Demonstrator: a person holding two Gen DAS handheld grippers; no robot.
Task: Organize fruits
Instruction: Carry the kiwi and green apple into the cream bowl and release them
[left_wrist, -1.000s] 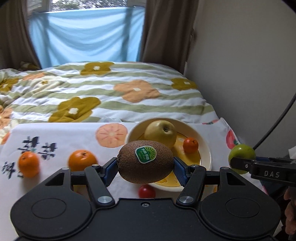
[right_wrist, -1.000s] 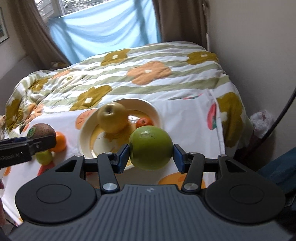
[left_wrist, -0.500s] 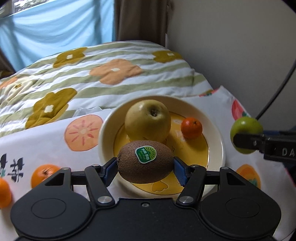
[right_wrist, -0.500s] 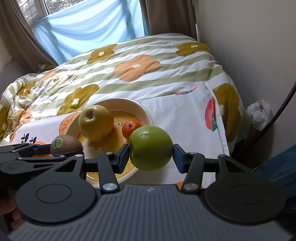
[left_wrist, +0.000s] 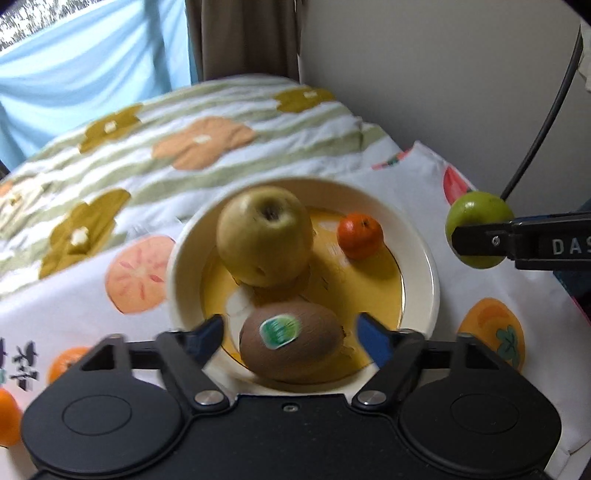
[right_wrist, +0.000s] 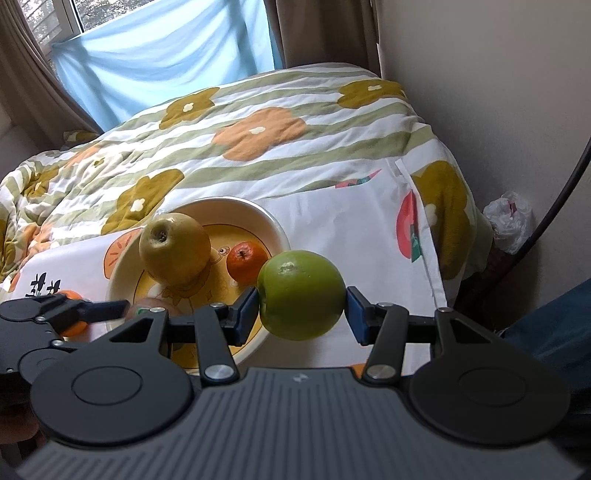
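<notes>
Since a second earlier the kiwi (left_wrist: 290, 341) had been carried over the bowl (left_wrist: 424, 266) and let go. The left tongs (left_wrist: 290, 334) were opening, their pads apart from the kiwi, which lay between them on the bowl's near side. A yellow apple (left_wrist: 264, 236) and a small mandarin (left_wrist: 360, 235) were seen farther back in the bowl. The right tongs (right_wrist: 302, 304) were clamped on a green apple (right_wrist: 301, 295), held beside the bowl's right rim. Loose oranges (left_wrist: 64, 363) were left on the fruit-printed cloth (left_wrist: 436, 173) over the bed.
</notes>
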